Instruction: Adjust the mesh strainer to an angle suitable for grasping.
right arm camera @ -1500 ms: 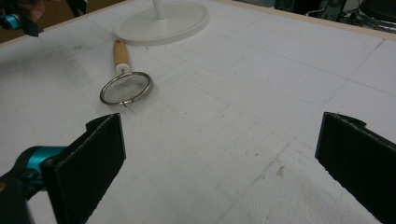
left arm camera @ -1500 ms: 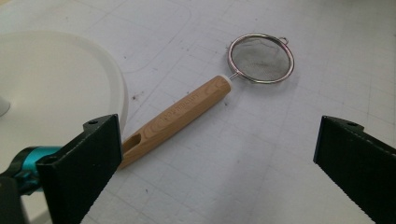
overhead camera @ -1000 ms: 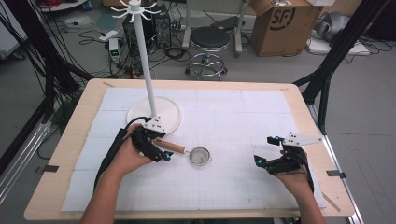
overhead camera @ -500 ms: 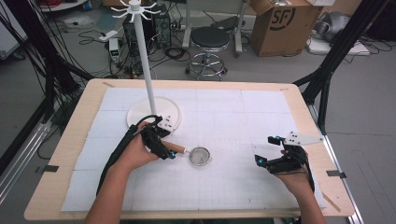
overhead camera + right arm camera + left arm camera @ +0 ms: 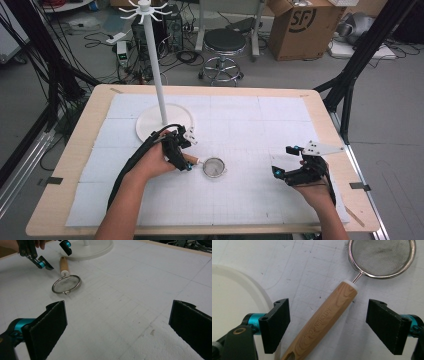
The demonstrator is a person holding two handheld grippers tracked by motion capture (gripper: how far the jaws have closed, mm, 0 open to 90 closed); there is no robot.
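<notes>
The small wire-mesh strainer [image 5: 214, 166] lies on the white gridded mat [image 5: 240, 125] that covers the table [image 5: 65, 150], about mid-table; its steel-rimmed bowl holds nothing that I can make out, only a faint greyish smudge on the mesh in the left gripper view; its wooden handle [image 5: 322, 322], printed with lettering, runs back from the bowl towards the left gripper [image 5: 186, 159]. That gripper stands over the handle with a jaw on either side of it; the pads are clear of the wood and not pressing it, so the jaws are released, though they have just been closing in a little with the handle between them. Just behind, the white stand [image 5: 161, 95] rises from its round base [image 5: 150, 125], its hooks bare at the top; the base edge lies just beside the left jaw. The right gripper [image 5: 287, 161] rests well apart towards the table's right side, jaws spread wide with nothing between them. Compared with a second ago, the left hand [image 5: 155, 162] has slid along from the stand's base towards the strainer and dropped lower over the handle; the strainer lies where it lay; the right hand [image 5: 312, 187] has kept its place.
</notes>
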